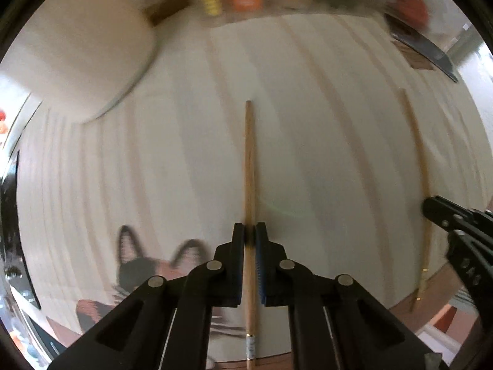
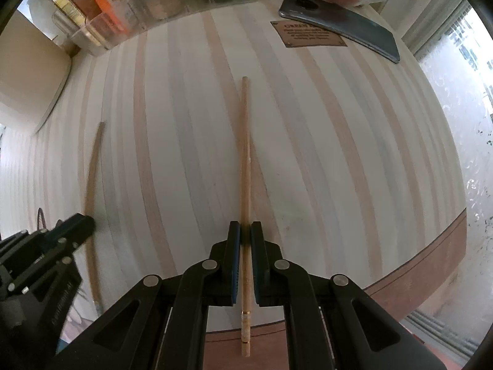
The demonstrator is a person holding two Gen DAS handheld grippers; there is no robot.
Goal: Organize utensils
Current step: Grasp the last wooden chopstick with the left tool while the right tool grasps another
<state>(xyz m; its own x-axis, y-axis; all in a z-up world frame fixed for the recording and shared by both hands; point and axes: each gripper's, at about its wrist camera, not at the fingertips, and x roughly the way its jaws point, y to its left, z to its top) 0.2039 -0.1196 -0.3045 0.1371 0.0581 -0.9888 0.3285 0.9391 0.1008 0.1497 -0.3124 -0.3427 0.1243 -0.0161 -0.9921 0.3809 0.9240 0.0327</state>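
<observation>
Two wooden chopsticks lie on a striped placemat (image 1: 308,123). My left gripper (image 1: 249,231) is shut on one chopstick (image 1: 249,160), which runs straight ahead between its fingers. My right gripper (image 2: 245,231) is shut on the other chopstick (image 2: 245,154), also pointing straight ahead. The right gripper (image 1: 431,209) shows at the right edge of the left wrist view, with its chopstick (image 1: 416,141). The left gripper (image 2: 83,222) and its chopstick (image 2: 92,178) show at the left of the right wrist view.
A white cylindrical container (image 1: 77,61) stands at the far left. A clear organizer (image 2: 129,9) with packets and bottles stands at the back. A dark phone (image 2: 342,24) lies over a brown plaque (image 2: 308,35) at the back right. A cat-print item (image 1: 144,268) lies near left.
</observation>
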